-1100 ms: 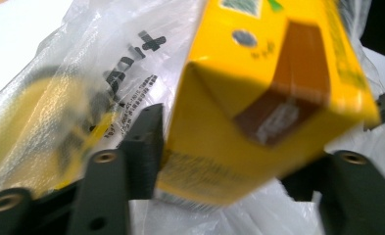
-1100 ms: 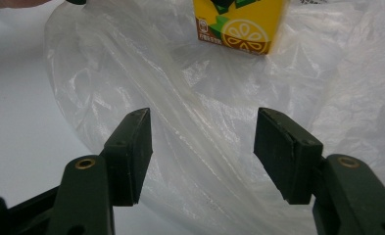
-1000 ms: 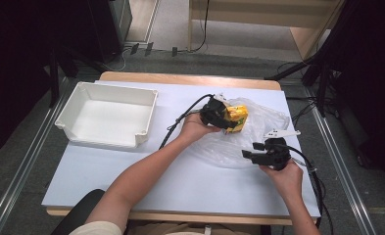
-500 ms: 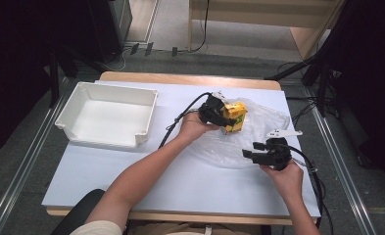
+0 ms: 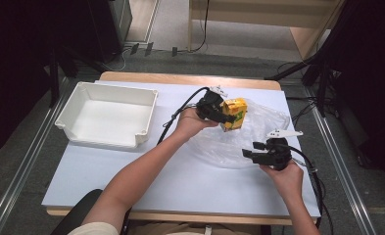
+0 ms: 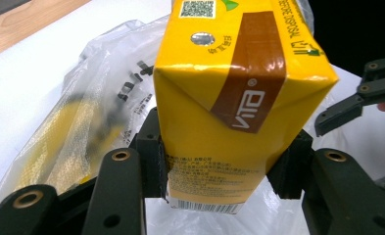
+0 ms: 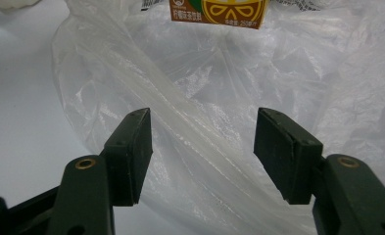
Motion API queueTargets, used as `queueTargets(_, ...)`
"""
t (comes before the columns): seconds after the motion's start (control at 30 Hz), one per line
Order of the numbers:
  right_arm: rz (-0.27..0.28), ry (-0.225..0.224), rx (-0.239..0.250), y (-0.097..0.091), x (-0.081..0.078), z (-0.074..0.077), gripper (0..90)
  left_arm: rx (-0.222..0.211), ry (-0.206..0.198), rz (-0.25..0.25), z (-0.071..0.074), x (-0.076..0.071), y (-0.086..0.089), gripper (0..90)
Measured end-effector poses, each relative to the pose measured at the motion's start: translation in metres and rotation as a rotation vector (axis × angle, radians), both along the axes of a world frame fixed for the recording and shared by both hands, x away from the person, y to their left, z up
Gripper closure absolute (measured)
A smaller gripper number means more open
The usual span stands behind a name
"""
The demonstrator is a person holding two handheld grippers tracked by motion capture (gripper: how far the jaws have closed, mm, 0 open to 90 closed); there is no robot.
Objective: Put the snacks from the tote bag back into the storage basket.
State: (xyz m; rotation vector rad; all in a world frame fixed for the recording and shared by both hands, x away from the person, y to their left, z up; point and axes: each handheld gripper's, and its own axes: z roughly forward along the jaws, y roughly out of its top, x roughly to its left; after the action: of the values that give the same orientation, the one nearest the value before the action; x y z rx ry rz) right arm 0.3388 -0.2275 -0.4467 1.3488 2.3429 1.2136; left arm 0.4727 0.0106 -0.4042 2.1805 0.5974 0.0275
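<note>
One yellow juice carton [image 6: 229, 112] sits clamped between the pads of the left claw [image 6: 224, 171], which have just been closing onto its two side walls. Seen along that claw, the carton stands upright between the jaws, its folded top and brown band rising above the pads and its barcode edge hanging just below them. In the high view the carton [image 5: 234, 113] is held off the table, out in front of the left claw [image 5: 223, 116], over the far part of a clear plastic bag [image 5: 229, 147].

Behind the carton, to the left of the left claw in its own view, the bag [image 6: 82, 127] lies crumpled with something yellow blurred inside it; what that is cannot be told. The other claw's black tips show at the right edge of that view, well apart from the carton.

Nearer the person, the right claw [image 5: 254, 152] rests low over the bag's near edge, its jaws standing apart with nothing but loose plastic [image 7: 204, 161] between them, not pinched. Straight ahead of the right claw [image 7: 202, 147], beyond the folds of plastic, the carton's bottom edge [image 7: 218, 12] hangs in view.

Farther left of the left claw, well apart, a white tray [image 5: 82, 95] sits on the white table [image 5: 180, 186].
</note>
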Motion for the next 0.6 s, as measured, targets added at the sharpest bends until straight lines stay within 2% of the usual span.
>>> queueTargets(0.2,-0.009,-0.012,-0.009,-0.001,0.000,0.001,41.5,-0.006,0.018,-0.012,0.008,-0.003,0.005,52.2)
queueTargets(0.3,-0.014,-0.011,-0.006,-0.002,0.000,0.002,41.5,0.003,0.011,-0.016,0.012,-0.006,0.009,52.1)
queueTargets(0.6,-0.006,0.000,0.007,-0.001,0.002,0.001,40.9,-0.008,0.018,0.006,0.021,-0.013,0.028,52.2)
